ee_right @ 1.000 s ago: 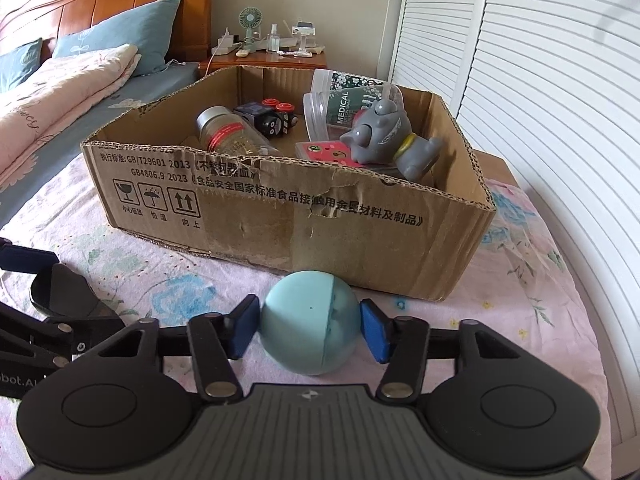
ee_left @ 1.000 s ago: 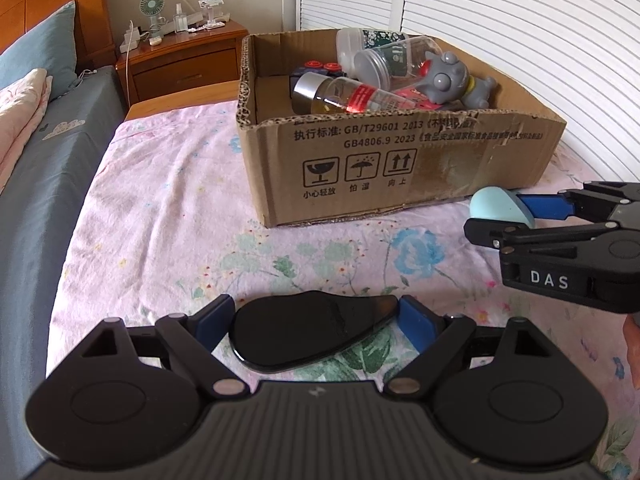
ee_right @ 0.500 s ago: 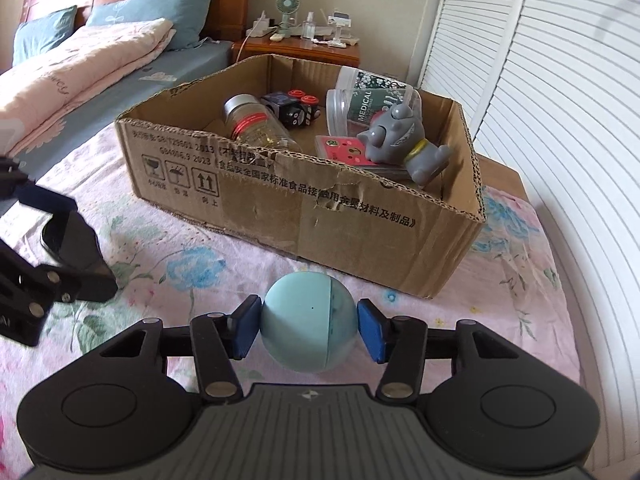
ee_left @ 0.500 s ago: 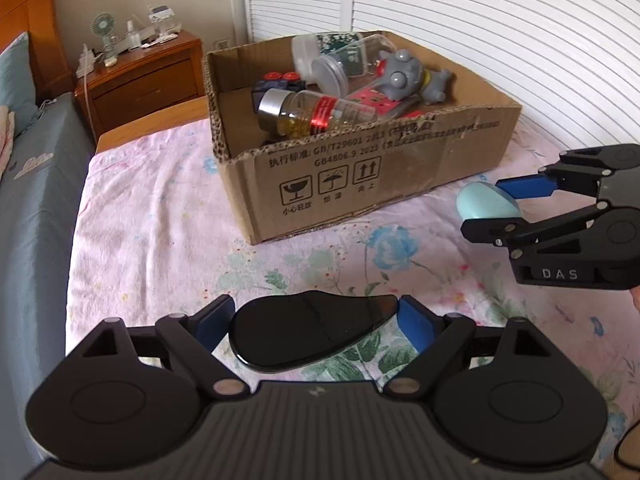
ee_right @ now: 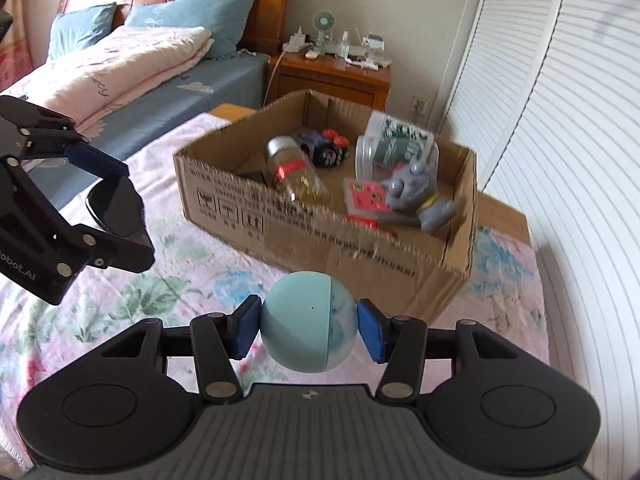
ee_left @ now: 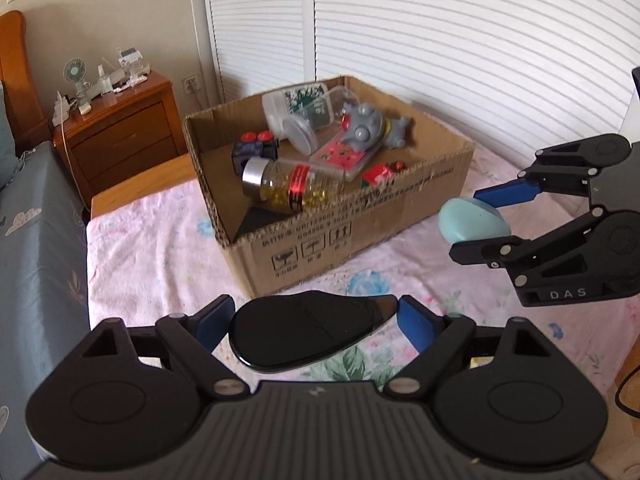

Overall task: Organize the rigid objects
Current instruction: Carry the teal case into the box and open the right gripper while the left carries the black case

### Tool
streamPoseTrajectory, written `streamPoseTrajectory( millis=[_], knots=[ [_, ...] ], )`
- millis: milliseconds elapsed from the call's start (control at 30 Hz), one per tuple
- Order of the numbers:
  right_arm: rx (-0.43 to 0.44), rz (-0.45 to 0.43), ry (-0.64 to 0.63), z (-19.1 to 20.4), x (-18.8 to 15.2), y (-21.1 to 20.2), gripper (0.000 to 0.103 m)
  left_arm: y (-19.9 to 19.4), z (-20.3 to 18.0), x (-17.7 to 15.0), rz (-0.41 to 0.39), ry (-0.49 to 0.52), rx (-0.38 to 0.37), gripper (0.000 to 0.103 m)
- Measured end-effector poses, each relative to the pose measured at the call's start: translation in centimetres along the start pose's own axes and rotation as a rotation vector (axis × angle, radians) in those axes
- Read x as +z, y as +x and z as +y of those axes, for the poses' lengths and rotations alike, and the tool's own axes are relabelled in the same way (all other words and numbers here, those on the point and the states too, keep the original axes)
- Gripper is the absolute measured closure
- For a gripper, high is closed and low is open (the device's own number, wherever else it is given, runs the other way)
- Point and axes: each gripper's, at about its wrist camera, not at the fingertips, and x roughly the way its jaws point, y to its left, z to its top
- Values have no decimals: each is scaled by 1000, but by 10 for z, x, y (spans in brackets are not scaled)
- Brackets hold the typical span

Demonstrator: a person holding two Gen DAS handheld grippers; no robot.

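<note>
carrying the pale blue ball [ee_right: 308,322] pinched in the right gripper [ee_right: 307,330] jaws, above the bed short of the cardboard box [ee_right: 320,224]; clear its near wall before letting go. left gripper [ee_left: 314,322] jaws pinch a flat black piece [ee_left: 308,330], to follow separately.

Soft daylight fills the room, bright on the white louvred doors [ee_left: 460,40]. Fisheye bending curves their slats and darkens the corners. The cardboard box [ee_right: 320,216] smears with motion blur in the right wrist view; the left wrist view looks slightly soft throughout.
</note>
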Motion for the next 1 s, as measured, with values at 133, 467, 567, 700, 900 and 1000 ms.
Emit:
streamPoseTrajectory(
  millis=[133,467,567,700,900,1000],
  knots=[
    [6,-40,-4,-5,20,-10,46,-7,3,14,-32,10,-7,16],
    [7,-57,23,-34,74,26,45,4,21,43,-73,-19,38,16],
    [3,-51,43,-41,85,48,45,9,25,49,-69,-26,52,16],
    [12,-57,103,-50,93,66,17,13,27,53,-65,-28,61,16],
    [23,-59,170,-54,82,55,0,16,30,62,-68,-27,67,16],
    [-2,-41,187,-53,74,46,0,19,31,69,-71,-28,66,16]
  ],
)
